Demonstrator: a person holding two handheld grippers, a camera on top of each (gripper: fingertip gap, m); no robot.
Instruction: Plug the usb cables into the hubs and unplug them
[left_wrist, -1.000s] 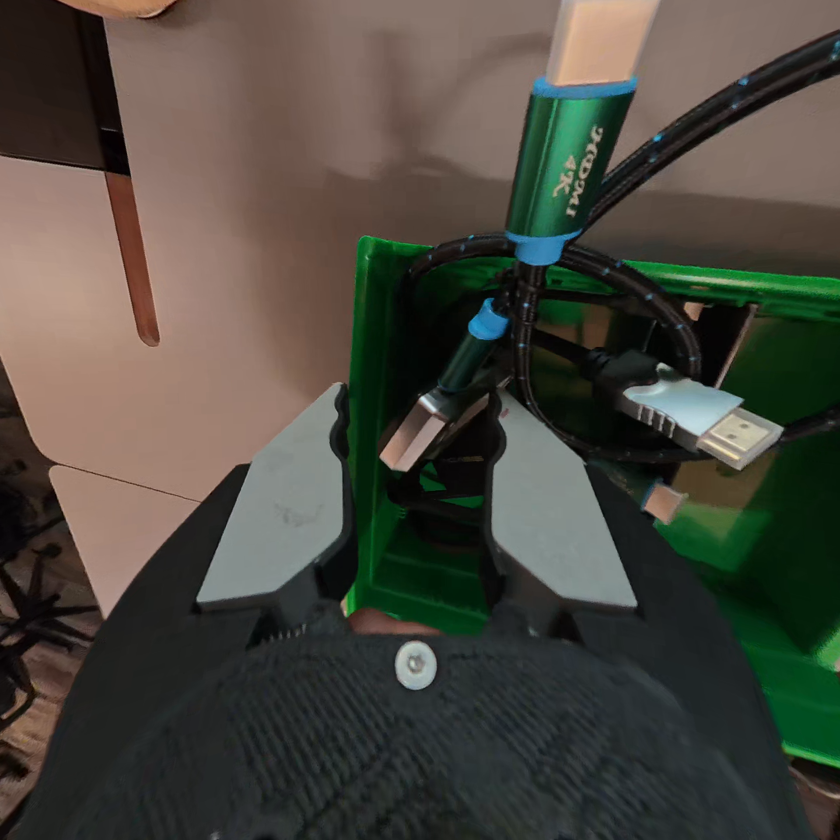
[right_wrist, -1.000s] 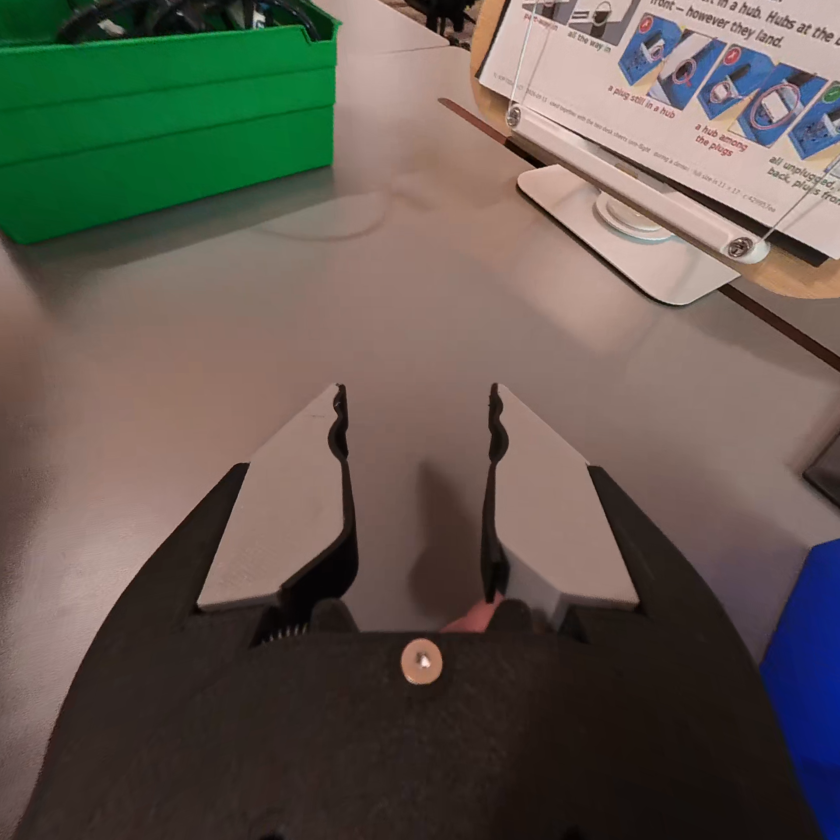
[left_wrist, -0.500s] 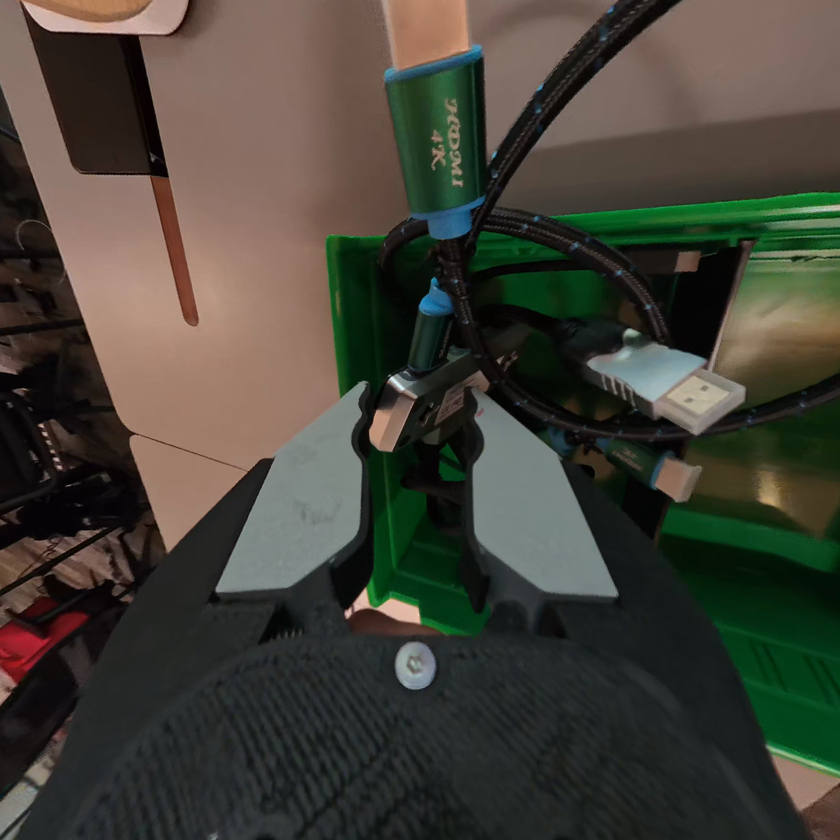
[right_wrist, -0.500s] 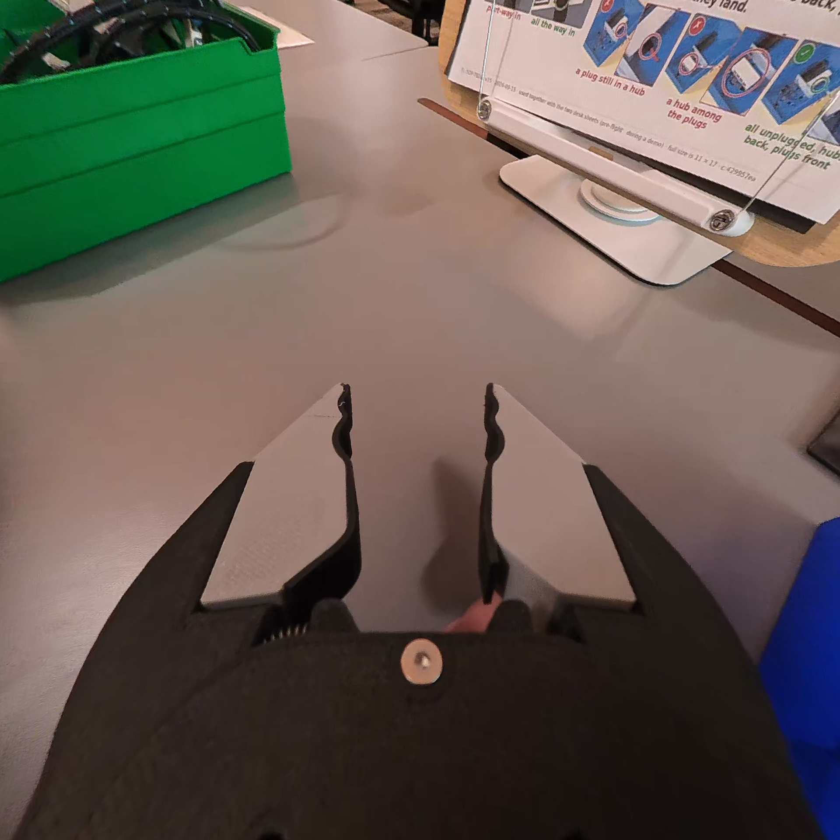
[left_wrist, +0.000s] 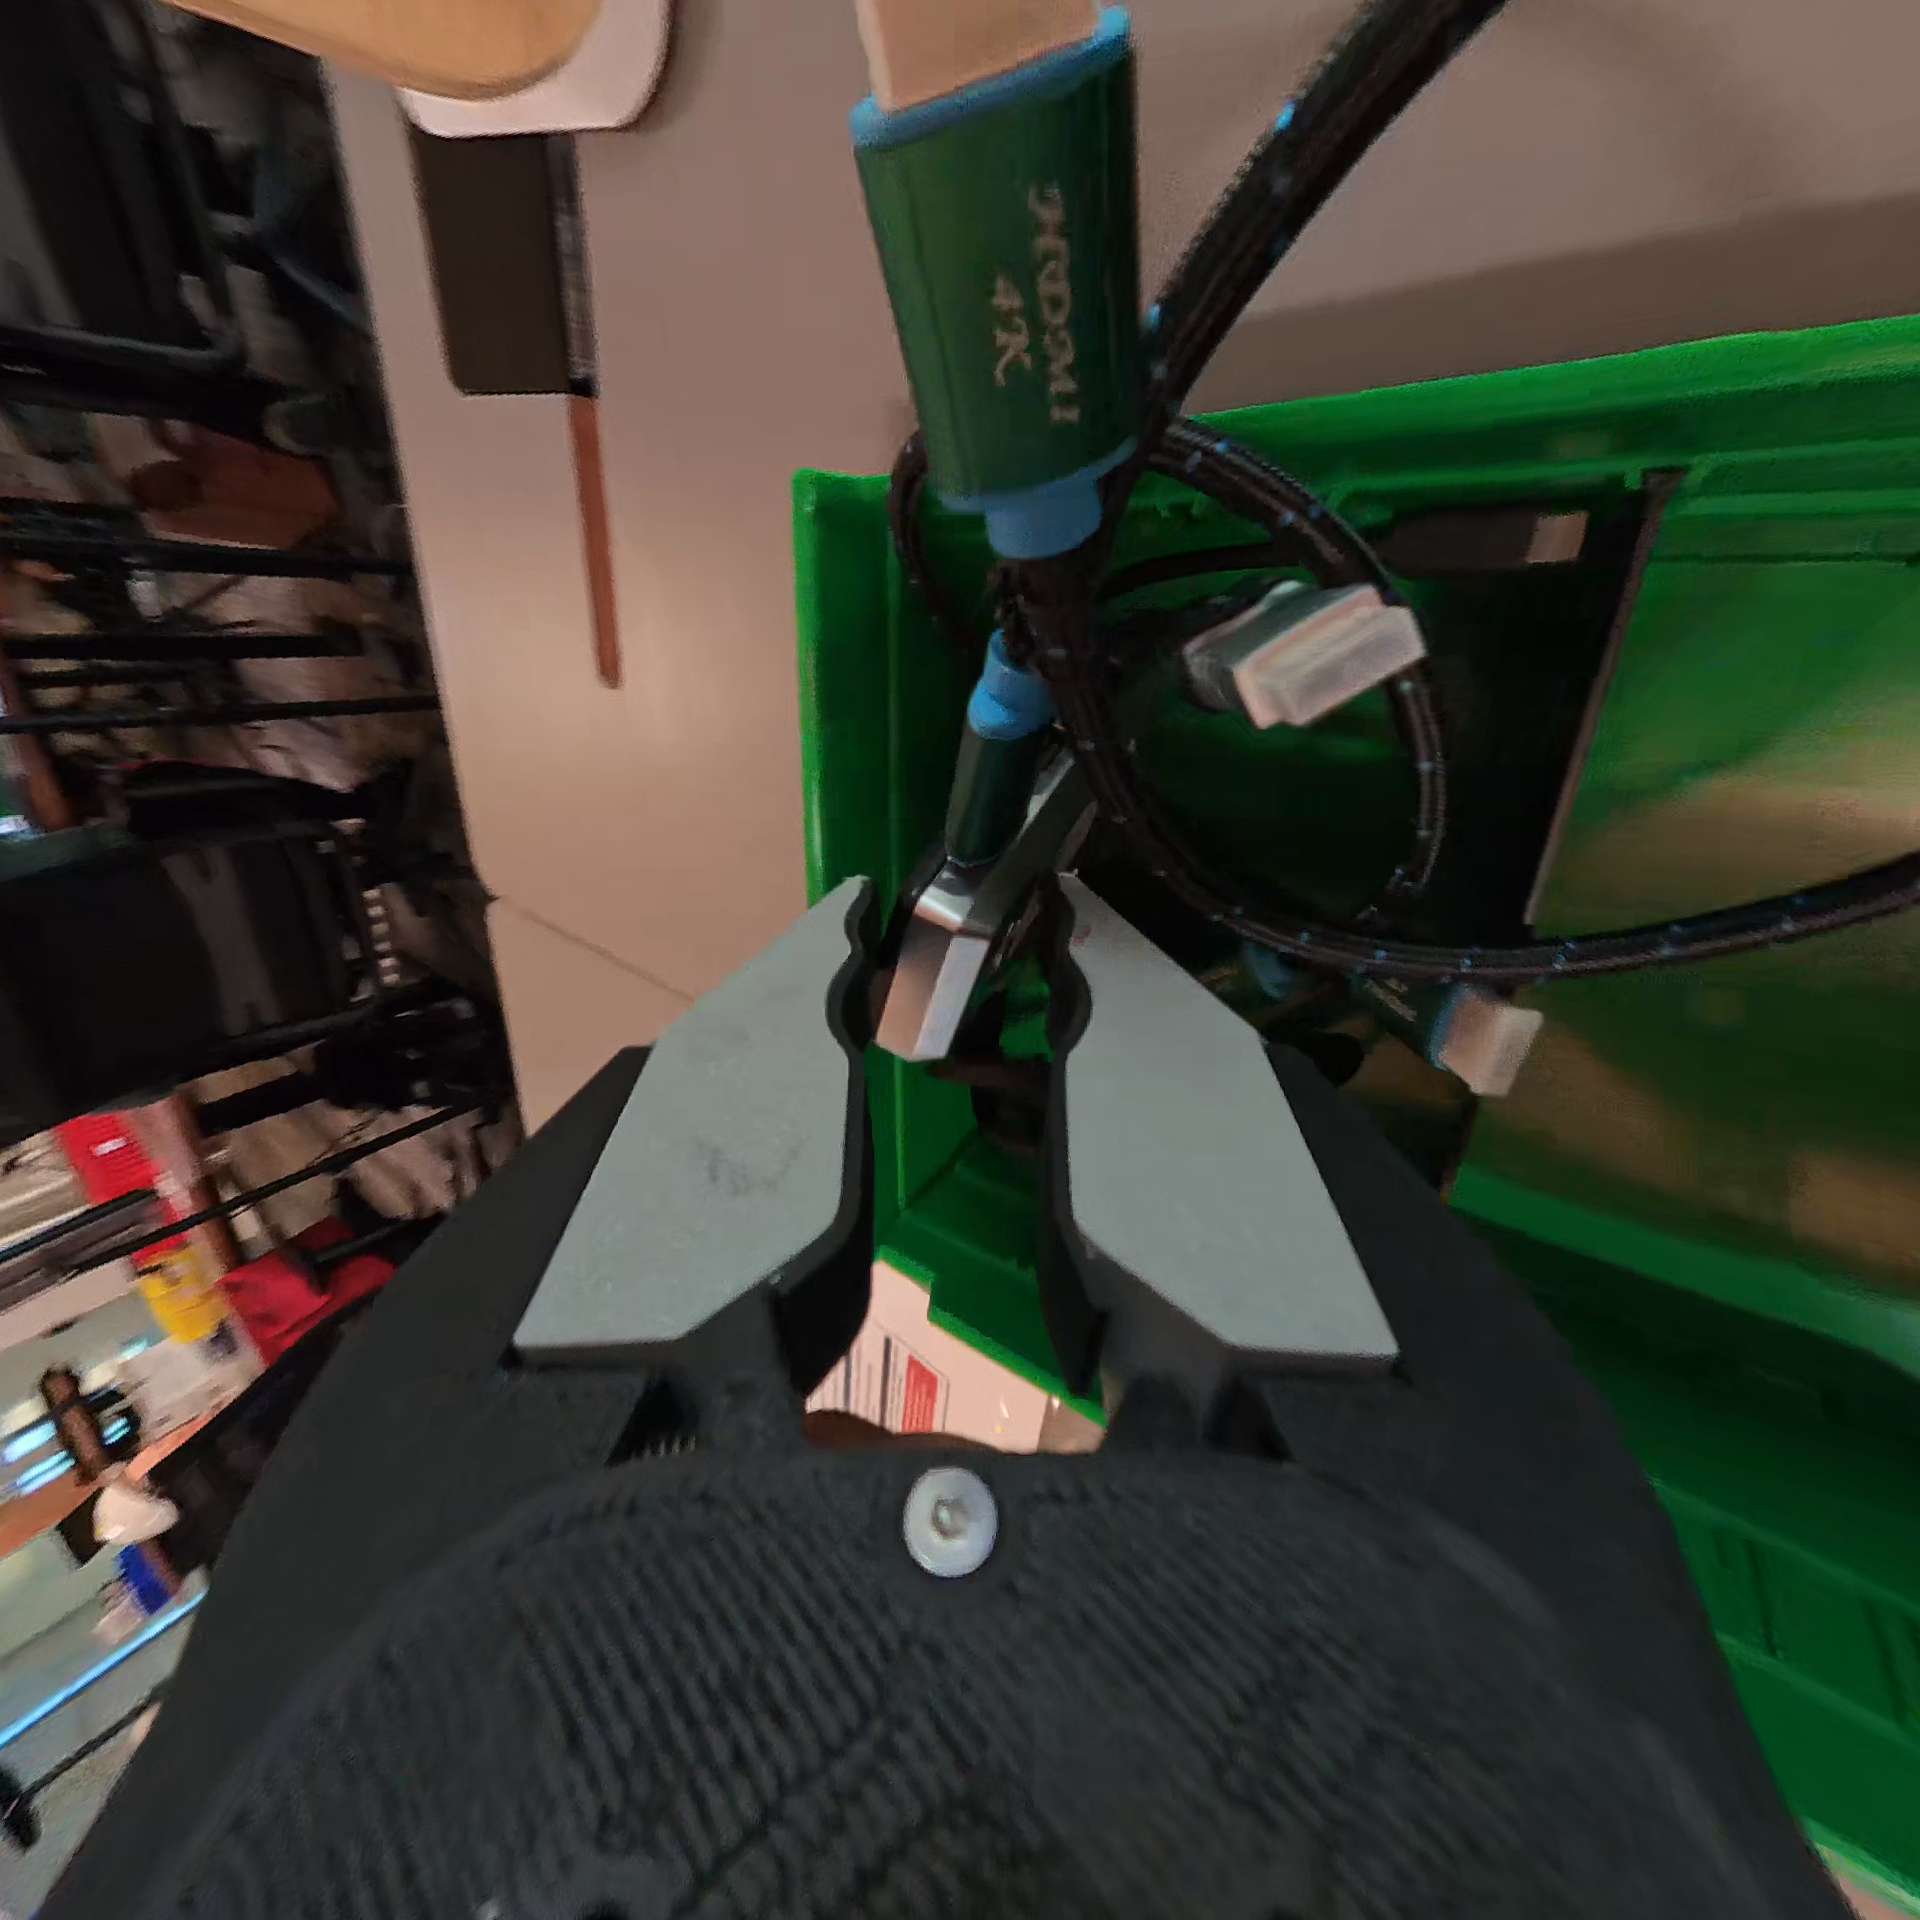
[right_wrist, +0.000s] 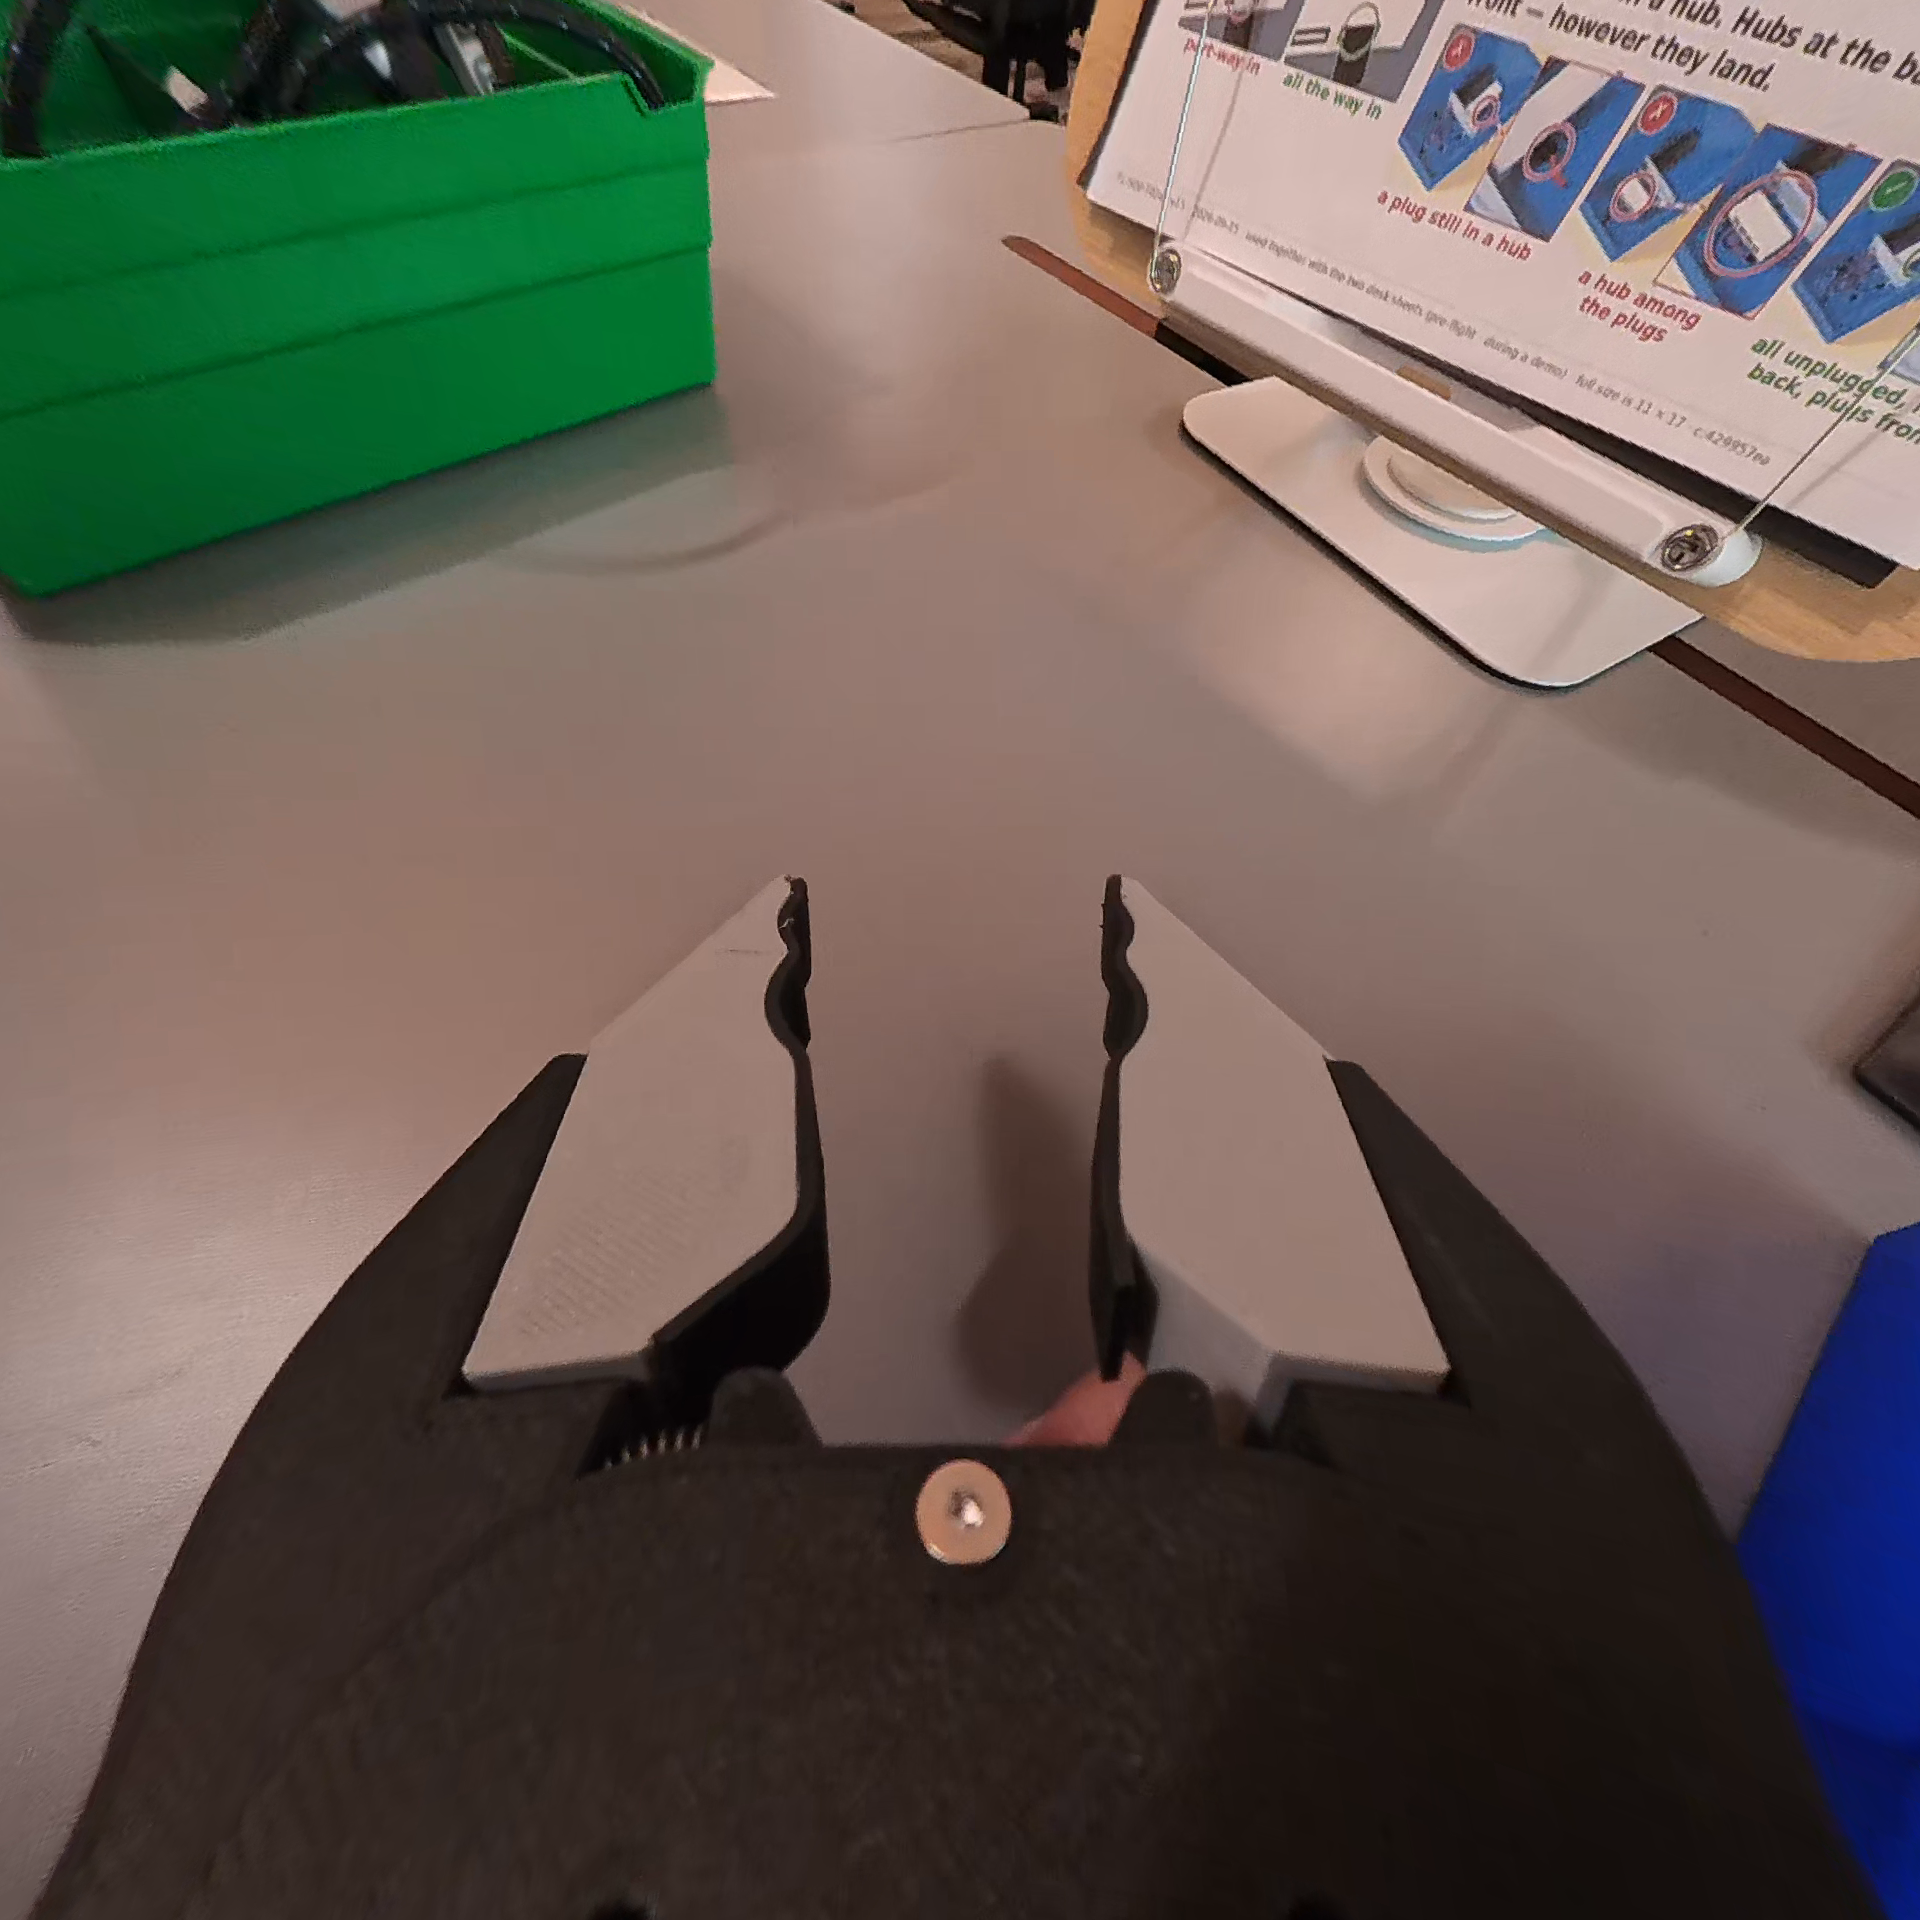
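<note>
My left gripper (left_wrist: 961, 940) is shut on a small grey metal hub (left_wrist: 951, 956) with a green plug (left_wrist: 987, 790) in it, held above the corner of a green bin (left_wrist: 852, 727). Black braided cables (left_wrist: 1423, 769) hang from it in a tangle with a large green plug (left_wrist: 1003, 301) and a silver plug (left_wrist: 1299, 649). My right gripper (right_wrist: 951, 904) is open and empty over the bare grey table (right_wrist: 935, 707). The green bin (right_wrist: 353, 301) with cables in it stands at the far left of the right wrist view.
A white stand (right_wrist: 1434, 520) holding an illustrated instruction sheet (right_wrist: 1558, 156) stands at the far right. A blue bin (right_wrist: 1849, 1558) sits at the right edge near the right gripper. Beyond the table's left edge are dark racks and clutter (left_wrist: 187, 727). My right fingertips sit around 40 centimeters from my left ones.
My left gripper has closed on the hub and lifted it, and the cable tangle rose with it. The right gripper has shifted slightly over the table and stays open.
</note>
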